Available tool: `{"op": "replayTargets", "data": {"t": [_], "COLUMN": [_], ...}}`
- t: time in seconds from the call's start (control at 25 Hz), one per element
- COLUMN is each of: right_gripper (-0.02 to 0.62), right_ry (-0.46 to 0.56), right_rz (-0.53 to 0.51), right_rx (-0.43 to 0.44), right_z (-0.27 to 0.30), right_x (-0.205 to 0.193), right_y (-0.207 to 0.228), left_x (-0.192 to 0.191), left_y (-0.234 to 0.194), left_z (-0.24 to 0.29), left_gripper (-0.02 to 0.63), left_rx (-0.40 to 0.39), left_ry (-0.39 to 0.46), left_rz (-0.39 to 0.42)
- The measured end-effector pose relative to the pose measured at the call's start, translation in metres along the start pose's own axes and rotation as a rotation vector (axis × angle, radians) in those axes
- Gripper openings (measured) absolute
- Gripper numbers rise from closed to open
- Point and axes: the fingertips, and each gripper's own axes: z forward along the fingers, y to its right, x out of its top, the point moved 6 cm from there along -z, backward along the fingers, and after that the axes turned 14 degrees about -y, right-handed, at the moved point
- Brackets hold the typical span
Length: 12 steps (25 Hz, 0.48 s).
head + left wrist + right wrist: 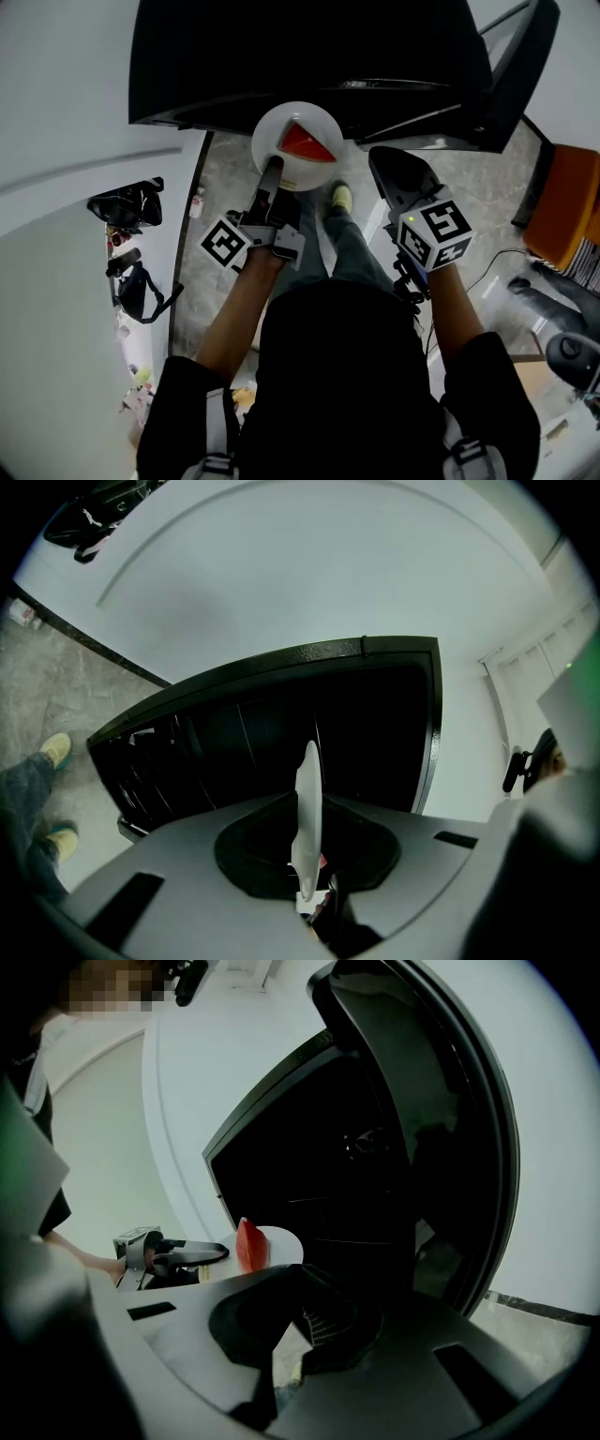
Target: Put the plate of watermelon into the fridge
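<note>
Left gripper [273, 171] pinching plate [281, 122] (1 watermelon wedge [307, 143]), fridge [309, 56] open beyond

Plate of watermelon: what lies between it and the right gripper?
Bare: the right gripper view shows only air between plate and right gripper. In the head view, a shoe shows on the floor beneath.

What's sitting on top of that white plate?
One red watermelon wedge lies on the plate, which the left gripper pinches by its near rim. The plate's surface beneath the wedge is covered.
</note>
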Motion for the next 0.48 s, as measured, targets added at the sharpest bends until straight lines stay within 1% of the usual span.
{"op": "replayTargets", "data": {"t": [0.2,0.48], "right_gripper": [0.014,0.014], "right_ry": [0.012,-0.015], "right_rz": [-0.004,0.004], "right_rx": [0.011,0.049], "right_z": [0.003,0.025], "right_x": [0.002,0.0], "right_y": [-0.002,0.012], "left_x": [0.004,0.012], "left_y": [-0.005,-0.018], "left_z": [0.003,0.02], "left_gripper": [0.048,0.048], "left_rx": [-0.001,0.011], "left_ry": [0.002,0.013], "left_rz": [0.022,-0.007]}}
